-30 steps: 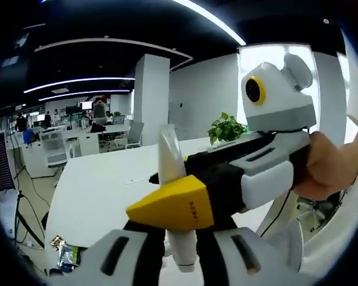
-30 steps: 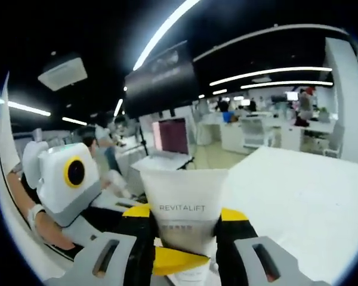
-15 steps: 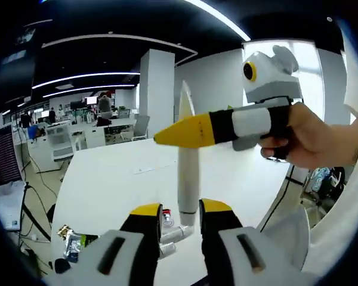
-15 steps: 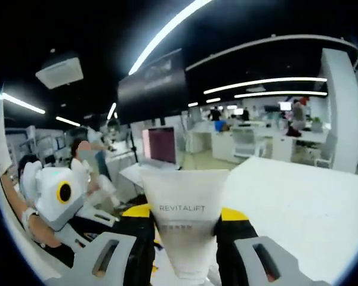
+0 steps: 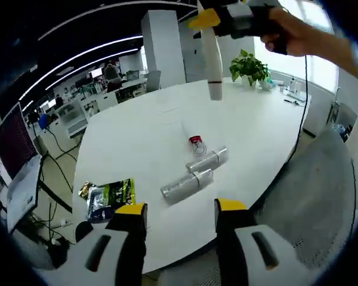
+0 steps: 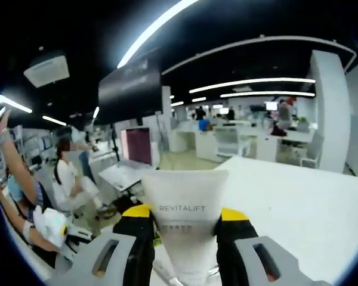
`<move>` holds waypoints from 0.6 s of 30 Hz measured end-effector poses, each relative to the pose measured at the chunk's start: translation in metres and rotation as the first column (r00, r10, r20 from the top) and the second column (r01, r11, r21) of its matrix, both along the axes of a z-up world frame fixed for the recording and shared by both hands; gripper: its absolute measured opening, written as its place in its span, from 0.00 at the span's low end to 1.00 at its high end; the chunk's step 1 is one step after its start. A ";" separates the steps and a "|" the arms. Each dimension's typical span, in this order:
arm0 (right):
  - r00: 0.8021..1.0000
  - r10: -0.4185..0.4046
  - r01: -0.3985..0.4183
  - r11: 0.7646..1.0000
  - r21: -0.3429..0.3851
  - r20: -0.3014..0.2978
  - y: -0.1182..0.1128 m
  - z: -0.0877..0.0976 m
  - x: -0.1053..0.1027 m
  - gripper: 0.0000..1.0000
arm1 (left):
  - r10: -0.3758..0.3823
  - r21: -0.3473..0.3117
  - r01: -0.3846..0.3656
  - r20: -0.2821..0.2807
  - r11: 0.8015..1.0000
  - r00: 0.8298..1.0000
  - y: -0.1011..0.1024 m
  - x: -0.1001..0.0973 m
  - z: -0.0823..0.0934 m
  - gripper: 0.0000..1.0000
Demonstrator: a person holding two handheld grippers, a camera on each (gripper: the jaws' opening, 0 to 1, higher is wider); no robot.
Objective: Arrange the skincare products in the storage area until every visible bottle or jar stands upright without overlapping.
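Observation:
My right gripper [image 6: 182, 215] is shut on a white tube [image 6: 182, 221] printed REVITALIFT, held with its flat crimped end up. In the left gripper view that same white tube [image 5: 212, 55] hangs cap down from the right gripper [image 5: 210, 18], high above the round white table [image 5: 137, 128]. Two silver tubes [image 5: 182, 185] [image 5: 210, 159] lie on their sides near the table's front edge. A small red-capped item [image 5: 195, 140] sits just behind them. My left gripper [image 5: 180, 208] is open, well back from the tubes, with nothing between its jaws.
A green snack packet [image 5: 108, 197] lies at the table's left edge. A potted plant [image 5: 249, 66] stands at the far right of the table. A grey chair back [image 5: 304, 196] is close on the right. A seated person [image 6: 68, 182] and desks fill the office behind.
The white tube, which stood just between or above my left jaws before, is now far up and away in the right gripper. My left gripper has drawn back and looks down on the table.

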State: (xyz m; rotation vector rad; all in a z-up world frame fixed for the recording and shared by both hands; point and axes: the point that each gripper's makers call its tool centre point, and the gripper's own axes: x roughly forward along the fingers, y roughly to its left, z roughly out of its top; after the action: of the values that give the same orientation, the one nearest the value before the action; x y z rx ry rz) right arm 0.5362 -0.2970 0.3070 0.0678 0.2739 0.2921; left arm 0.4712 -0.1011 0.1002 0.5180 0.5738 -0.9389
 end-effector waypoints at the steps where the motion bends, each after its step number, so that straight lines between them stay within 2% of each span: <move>1: 1.000 -0.005 0.005 1.000 0.002 -0.004 -0.004 -0.001 0.002 0.36 | -0.011 0.020 0.011 0.001 1.000 1.000 0.002 -0.001 -0.007 0.41; 3: 1.000 -0.019 0.019 1.000 0.006 -0.013 -0.012 -0.003 0.007 0.36 | -0.023 0.067 0.024 -0.016 0.997 1.000 0.007 -0.006 -0.021 0.41; 4: 1.000 -0.026 0.026 1.000 0.007 -0.017 -0.016 -0.004 0.009 0.36 | -0.044 0.085 0.044 -0.003 0.995 0.999 0.007 -0.007 -0.026 0.40; 6: 0.999 -0.037 0.037 0.999 0.005 -0.028 -0.024 -0.007 0.014 0.36 | -0.038 0.099 0.040 -0.017 0.994 0.999 0.007 -0.007 -0.031 0.39; 8: 0.998 -0.047 0.047 0.999 -0.001 -0.035 -0.029 -0.011 0.018 0.36 | -0.026 0.085 0.026 0.005 0.996 1.000 0.006 0.000 -0.025 0.38; 10: 0.997 -0.062 0.062 0.998 -0.003 -0.045 -0.036 -0.015 0.023 0.36 | 0.037 0.040 -0.036 -0.025 0.999 0.999 0.006 0.008 -0.021 0.37; 11: 0.997 -0.066 0.066 0.998 -0.003 -0.049 -0.039 -0.018 0.025 0.36 | 0.041 0.040 -0.040 -0.025 0.998 0.999 0.007 0.011 -0.021 0.36; 13: 0.995 -0.080 0.079 0.997 -0.004 -0.064 -0.044 -0.024 0.030 0.36 | 0.052 0.062 -0.051 -0.014 0.997 0.999 0.009 0.017 -0.026 0.35; 15: 0.993 -0.090 0.090 0.996 -0.005 -0.075 -0.049 -0.030 0.035 0.36 | 0.065 0.086 -0.062 -0.030 0.994 0.997 0.012 0.016 -0.035 0.34; 17: 0.991 -0.103 0.103 0.995 -0.006 -0.086 -0.053 -0.037 0.039 0.36 | 0.017 0.134 -0.015 -0.013 0.991 1.000 0.013 0.011 -0.038 0.31; 18: 0.990 -0.107 0.107 0.994 -0.007 -0.093 -0.054 -0.040 0.041 0.36 | 0.005 0.132 -0.004 -0.009 0.991 1.000 0.011 0.009 -0.037 0.30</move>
State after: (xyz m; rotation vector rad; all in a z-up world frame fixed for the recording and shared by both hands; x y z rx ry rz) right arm 0.5769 -0.3514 0.2673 0.0937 0.3619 0.1825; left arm 0.4805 -0.0900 0.0628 0.6310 0.6486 -0.9035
